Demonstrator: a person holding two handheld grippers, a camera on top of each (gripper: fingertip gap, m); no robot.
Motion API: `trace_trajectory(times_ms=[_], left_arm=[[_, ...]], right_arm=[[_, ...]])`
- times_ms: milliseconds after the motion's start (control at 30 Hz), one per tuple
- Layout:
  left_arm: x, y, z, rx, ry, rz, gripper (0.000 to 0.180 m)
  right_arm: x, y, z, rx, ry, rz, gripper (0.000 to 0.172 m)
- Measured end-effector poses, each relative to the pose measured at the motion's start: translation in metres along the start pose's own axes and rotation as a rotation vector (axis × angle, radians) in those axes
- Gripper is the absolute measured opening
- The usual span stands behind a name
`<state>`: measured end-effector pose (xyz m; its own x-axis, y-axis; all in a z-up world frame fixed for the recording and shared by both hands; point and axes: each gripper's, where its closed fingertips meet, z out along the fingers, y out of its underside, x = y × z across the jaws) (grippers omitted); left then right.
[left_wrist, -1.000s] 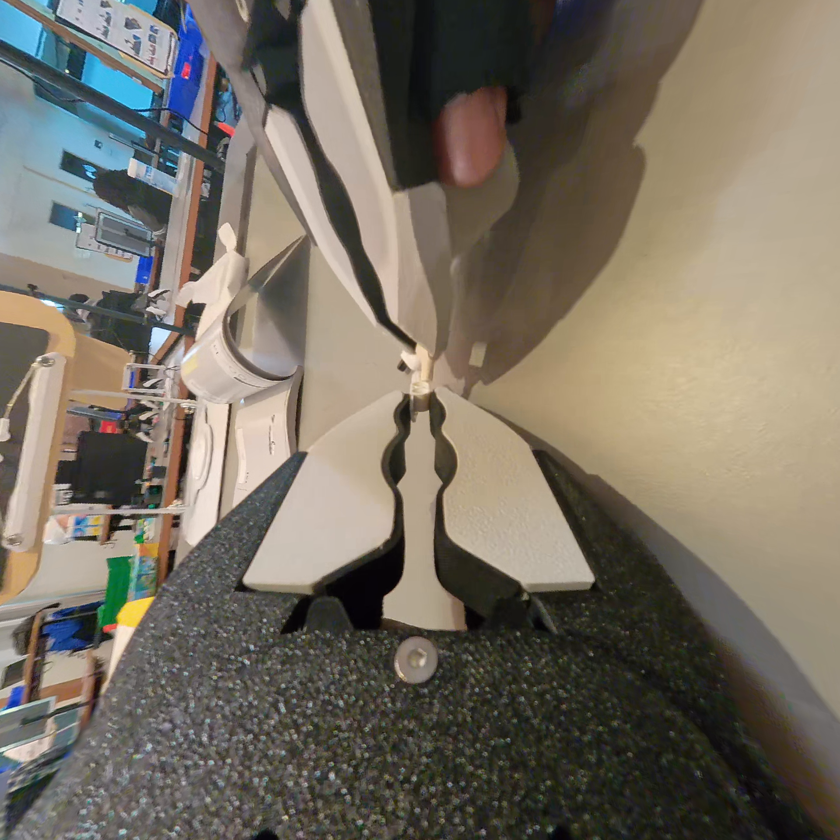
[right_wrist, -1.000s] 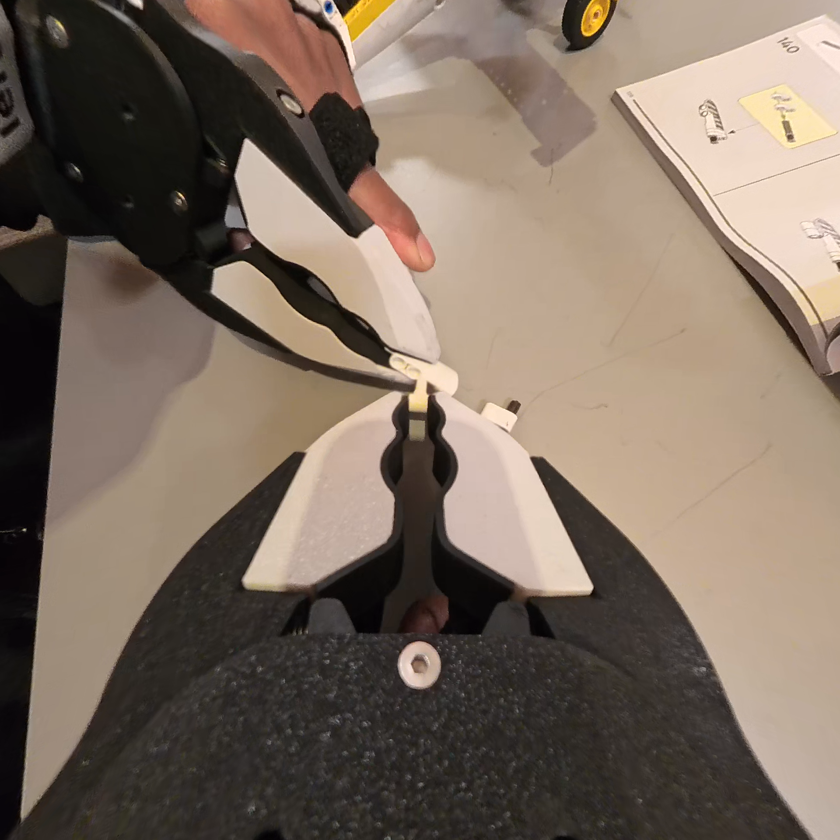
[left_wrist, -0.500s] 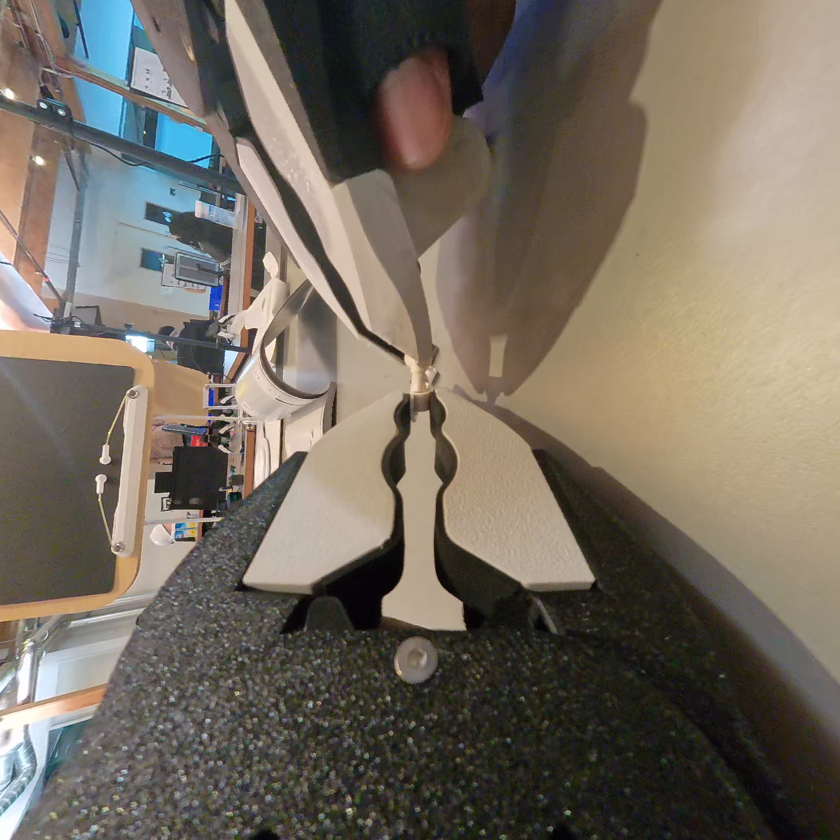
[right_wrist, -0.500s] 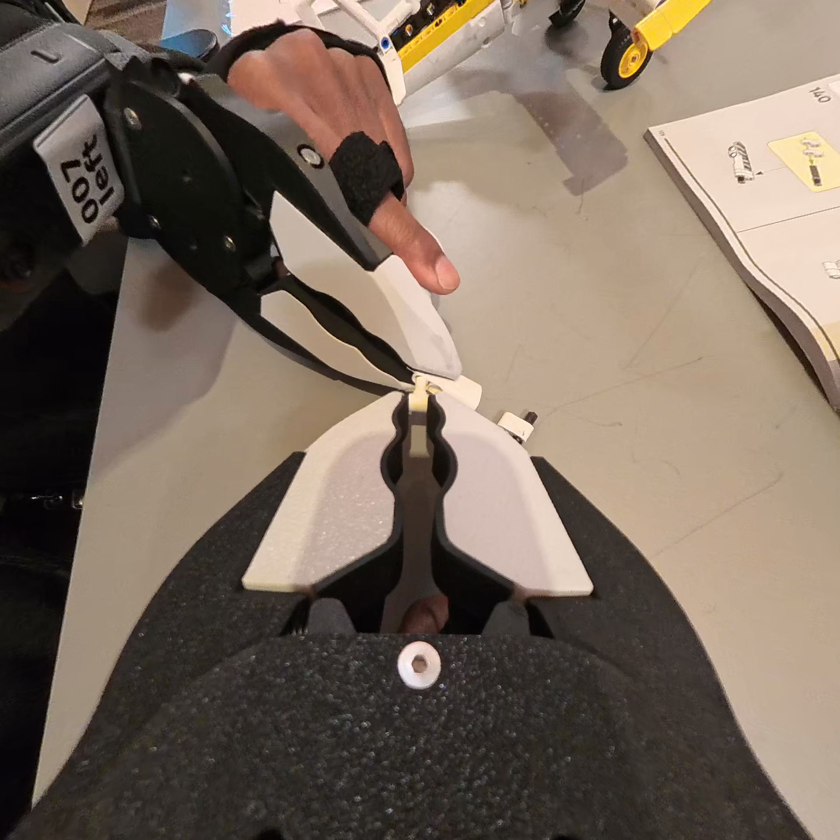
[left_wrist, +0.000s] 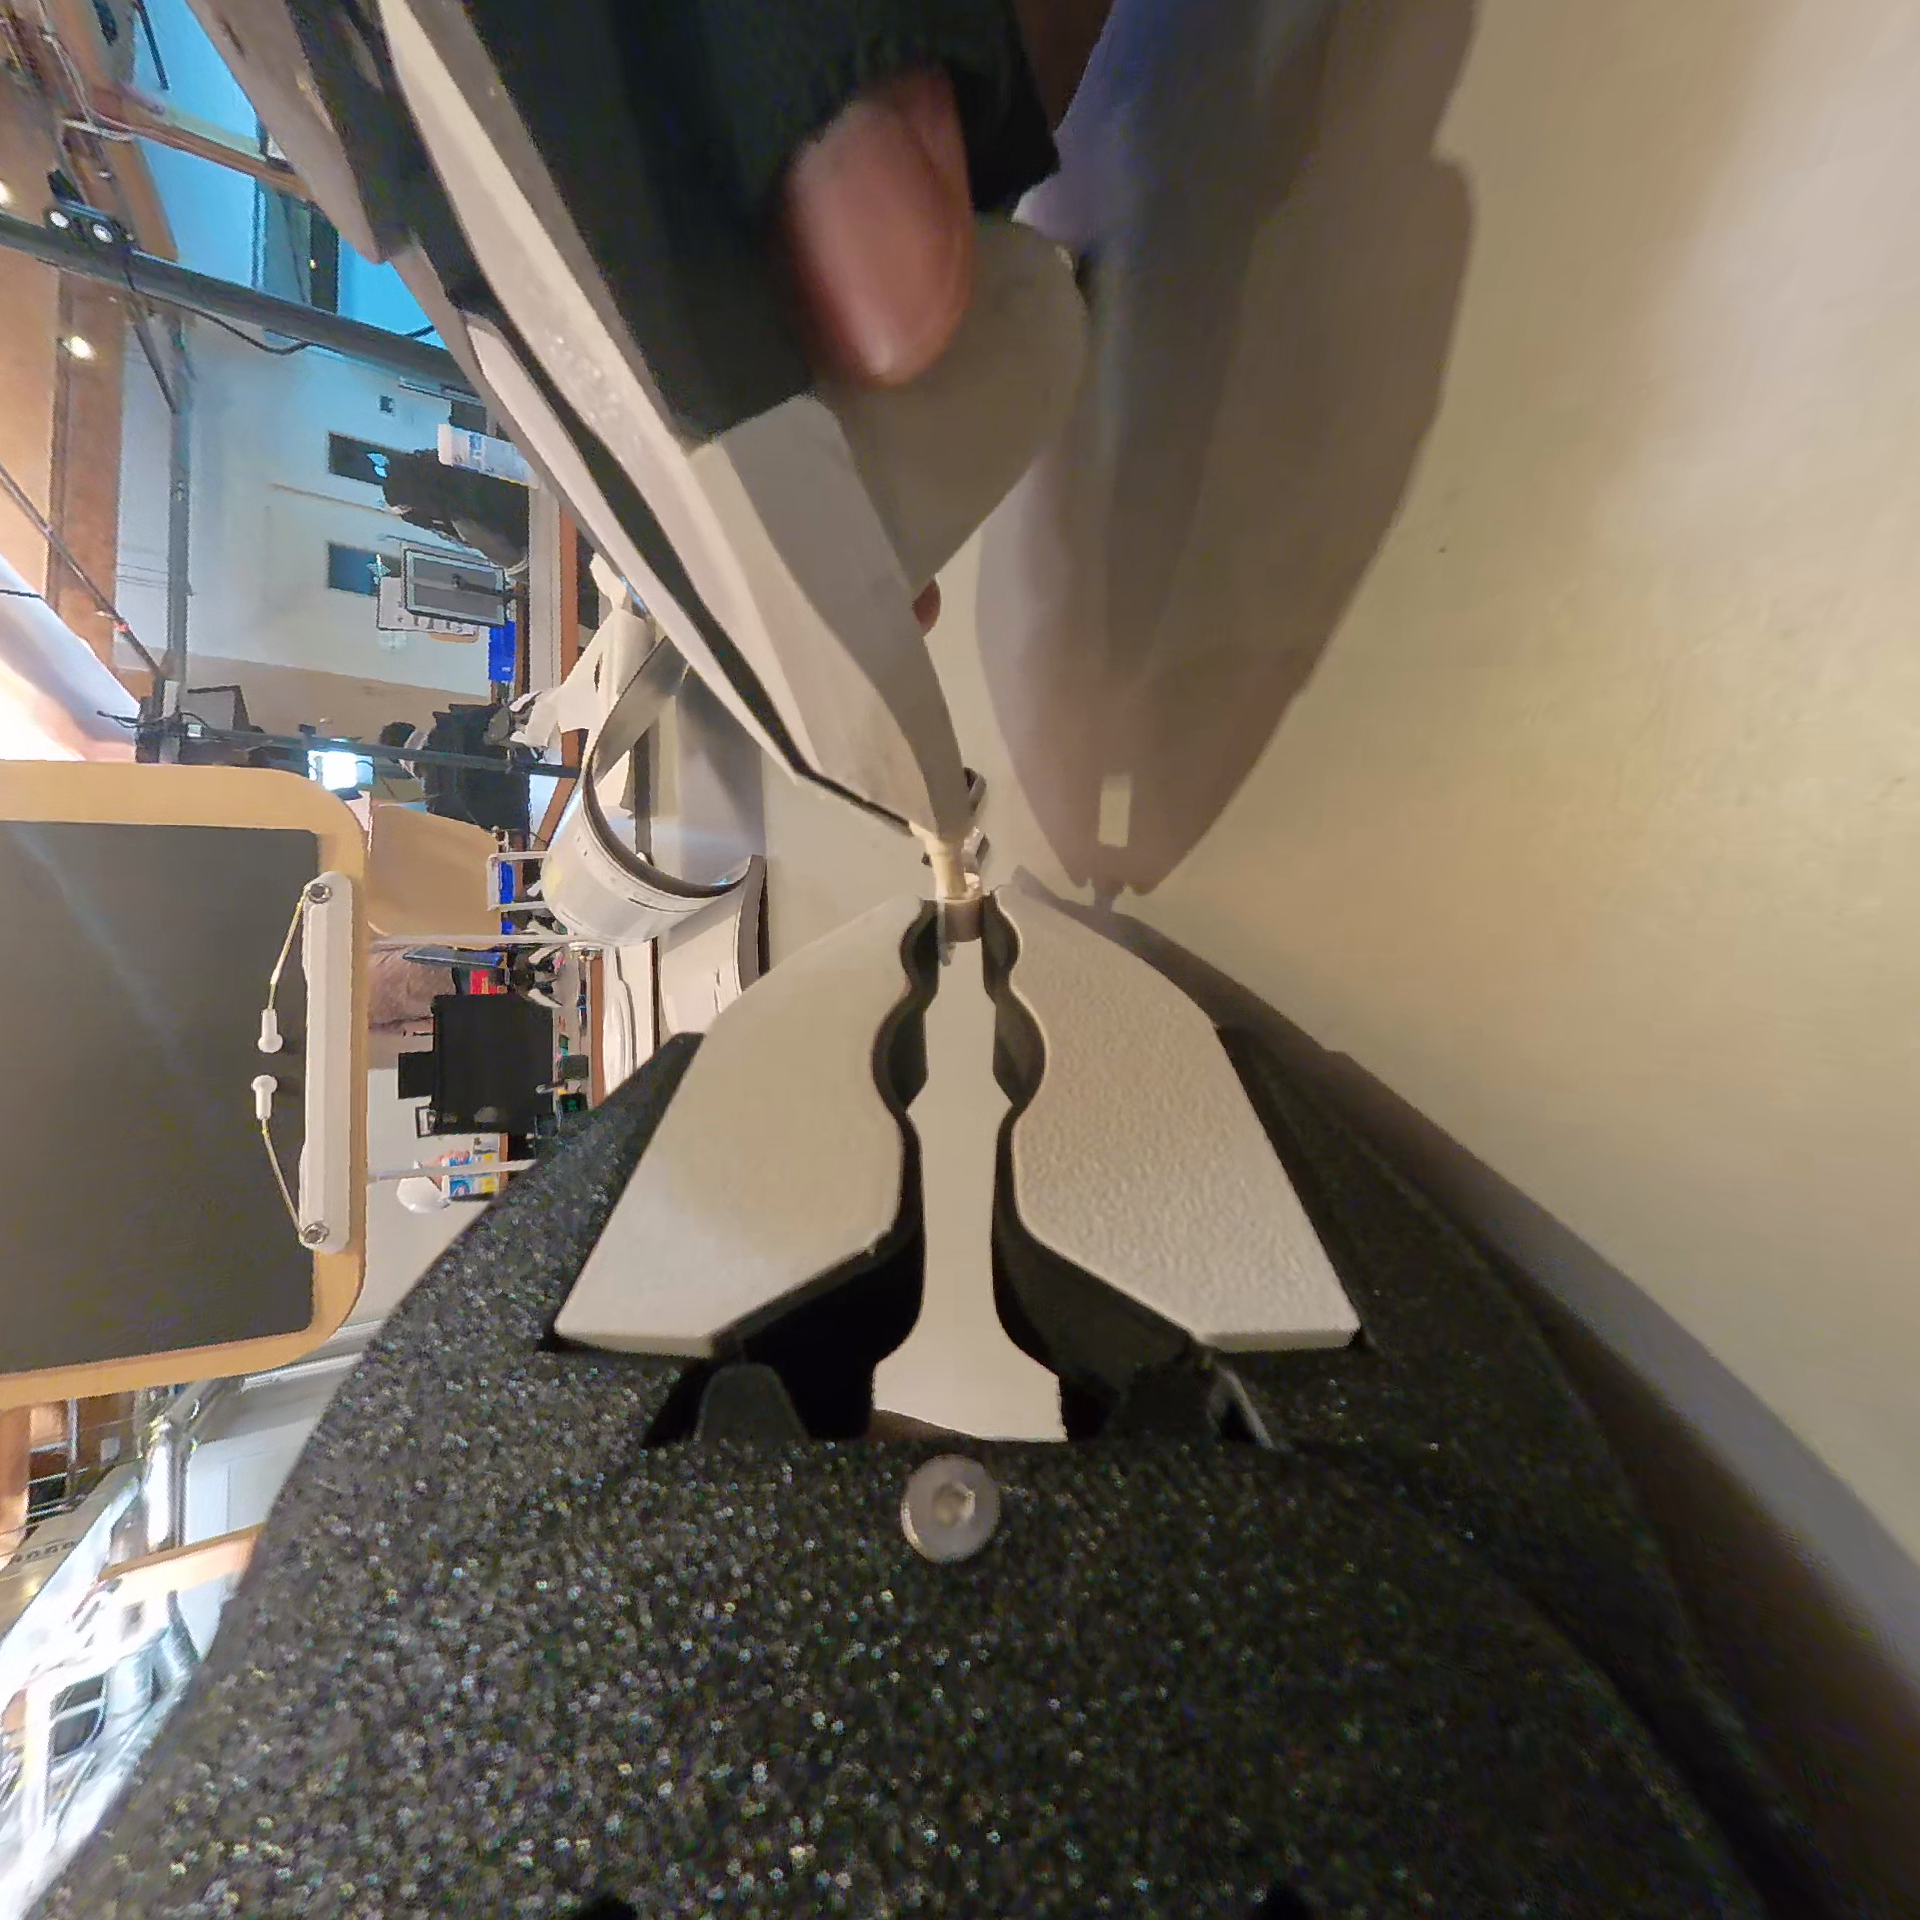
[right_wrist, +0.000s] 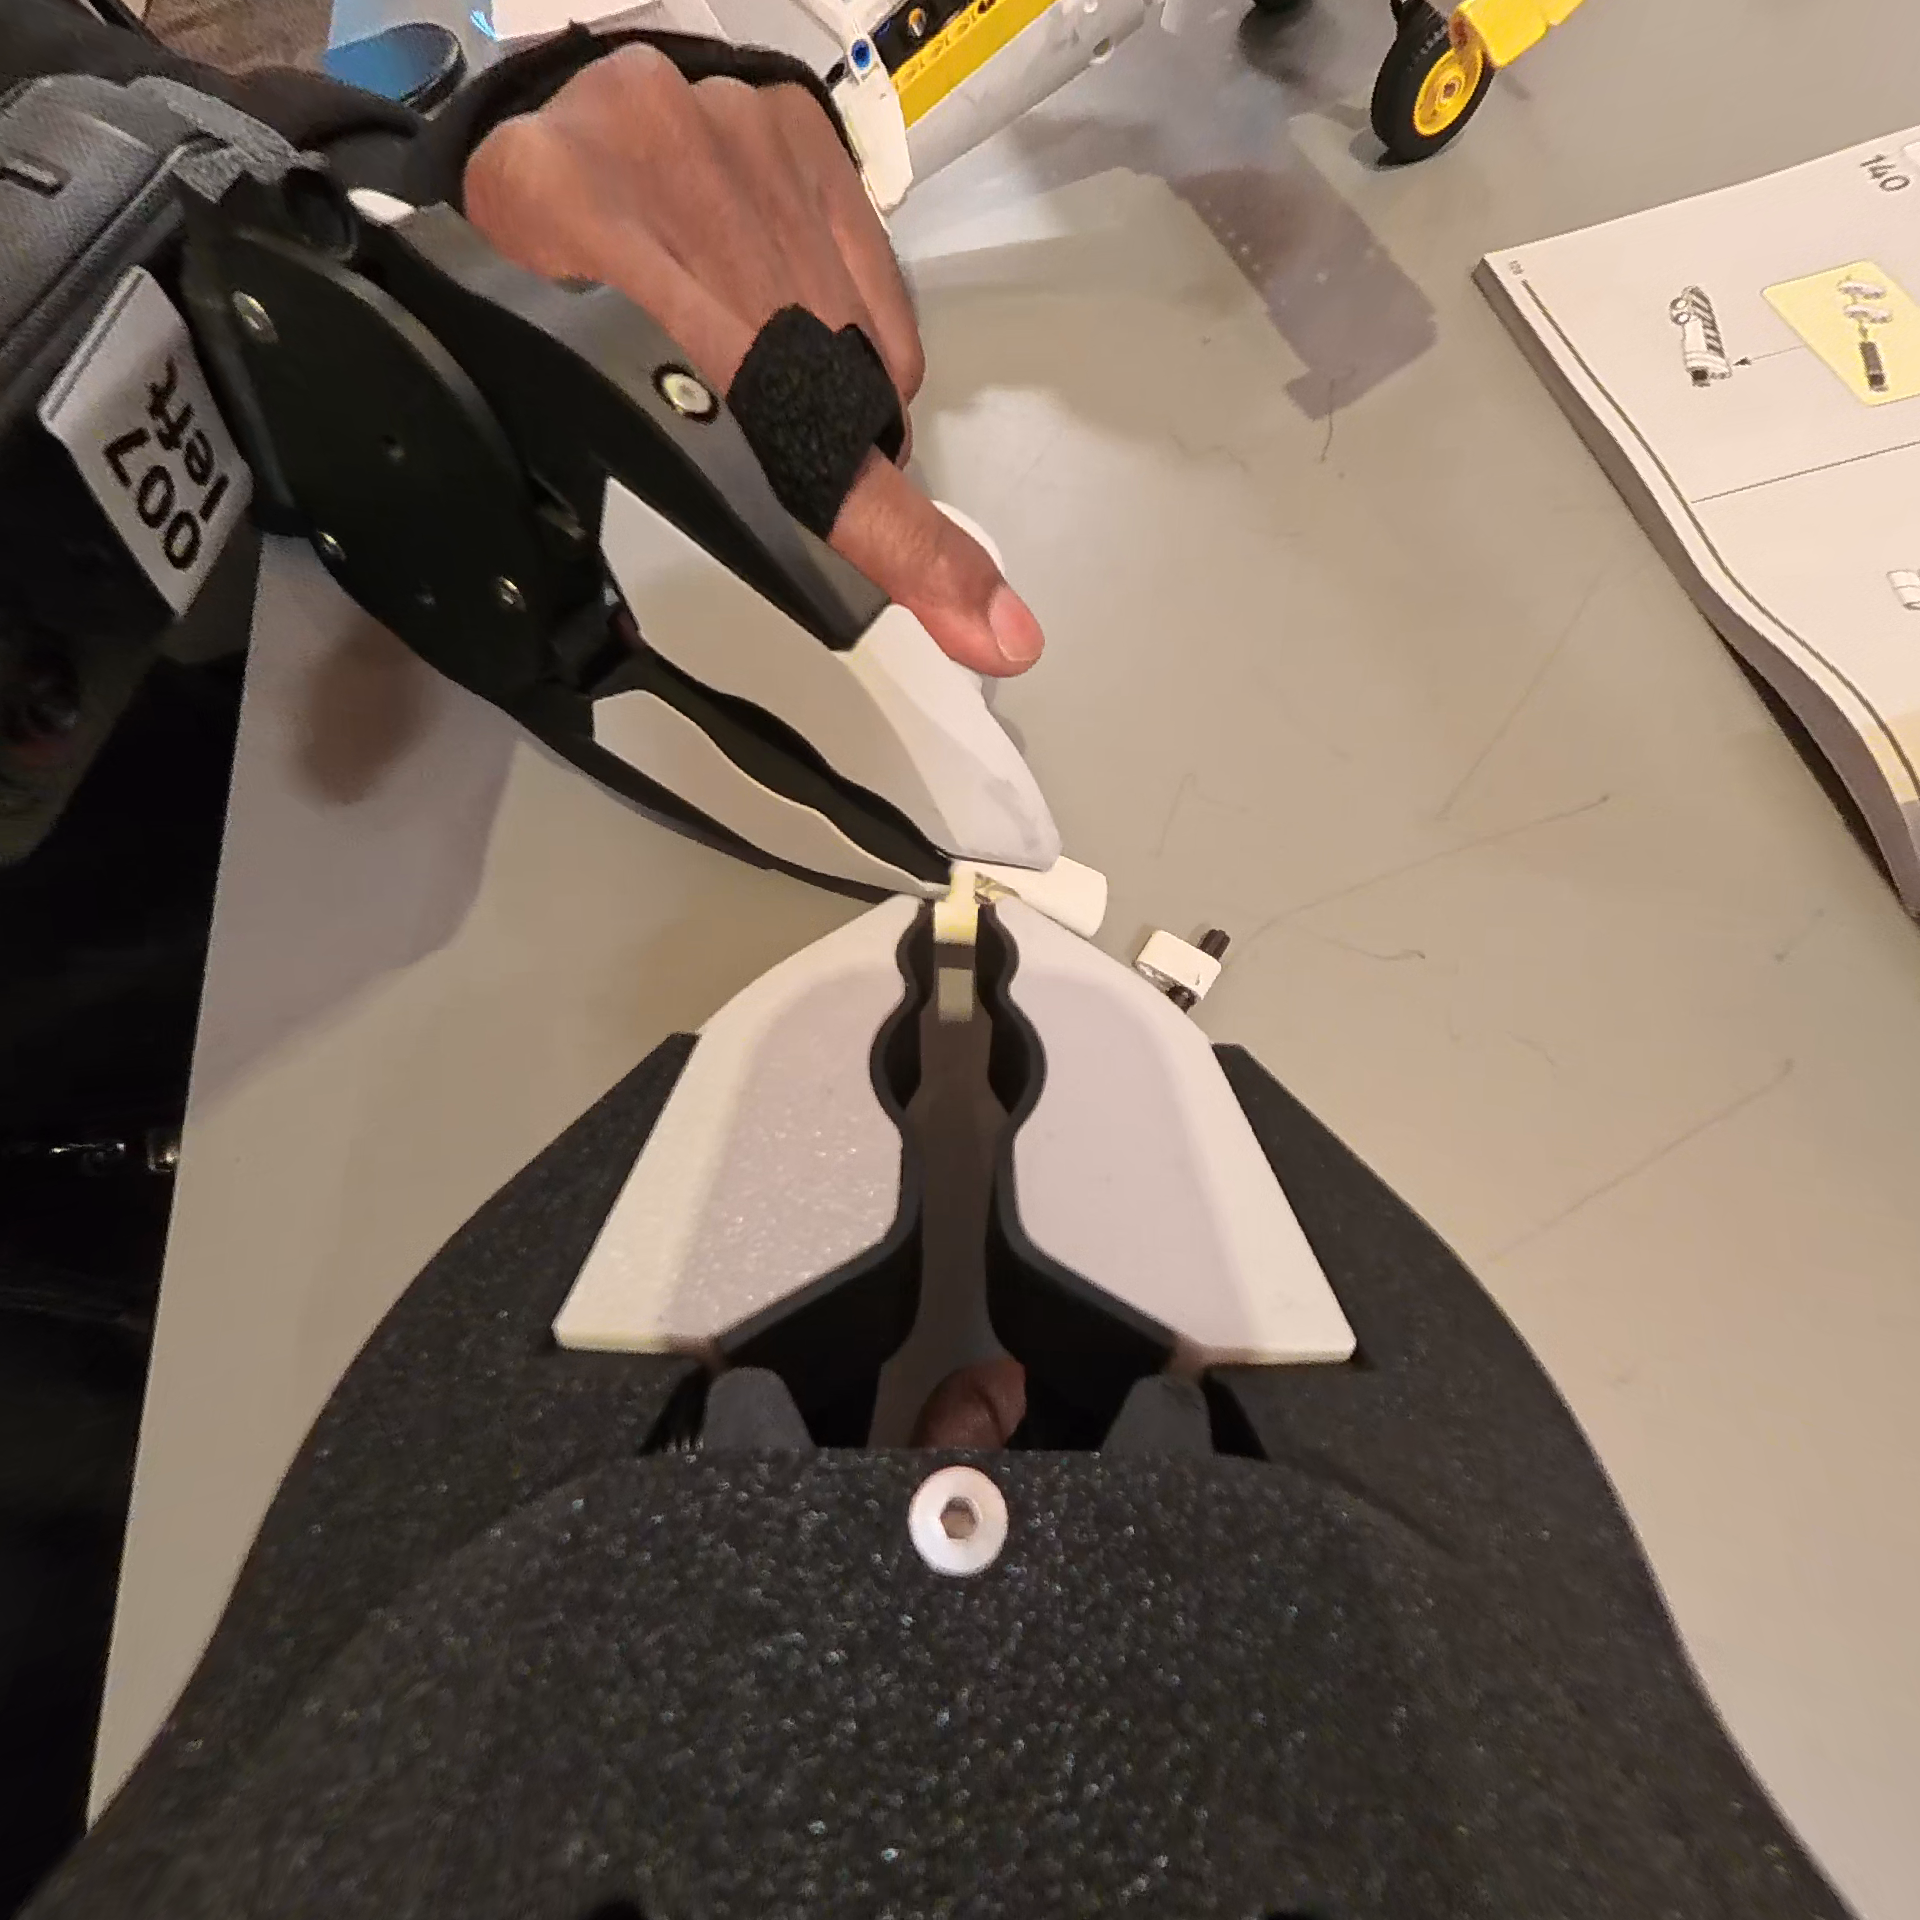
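Both grippers had lifted slightly; the right gripper (right_wrist: 956, 914) pinched a cream pin (right_wrist: 954, 920), the left gripper (left_wrist: 956, 914) clamped a white connector (right_wrist: 1070, 891) touching it.

booklet (right_wrist: 1714, 436) cropped, toy vehicle (right_wrist: 1039, 73) cropped

My right gripper (right_wrist: 956, 914) and my left gripper (right_wrist: 951, 873), gripped by a strapped hand (right_wrist: 707, 239), meet tip to tip, each pinched on a small pale plastic piece (right_wrist: 956, 920), the left coming in from the upper left of the right's tips.
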<state>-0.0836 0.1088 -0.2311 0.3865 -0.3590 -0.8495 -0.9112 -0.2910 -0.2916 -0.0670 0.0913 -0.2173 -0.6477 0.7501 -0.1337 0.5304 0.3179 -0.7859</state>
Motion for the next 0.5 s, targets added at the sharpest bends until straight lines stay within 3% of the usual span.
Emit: trace_trajectory(times_ms=[500], left_arm=[[0.0018,-0.0014,-0.0012,-0.004,0.015,-0.059,0.008]], right_arm=[[0.0011,-0.0051,0.0012,0.035,0.015,0.038,0.007]])
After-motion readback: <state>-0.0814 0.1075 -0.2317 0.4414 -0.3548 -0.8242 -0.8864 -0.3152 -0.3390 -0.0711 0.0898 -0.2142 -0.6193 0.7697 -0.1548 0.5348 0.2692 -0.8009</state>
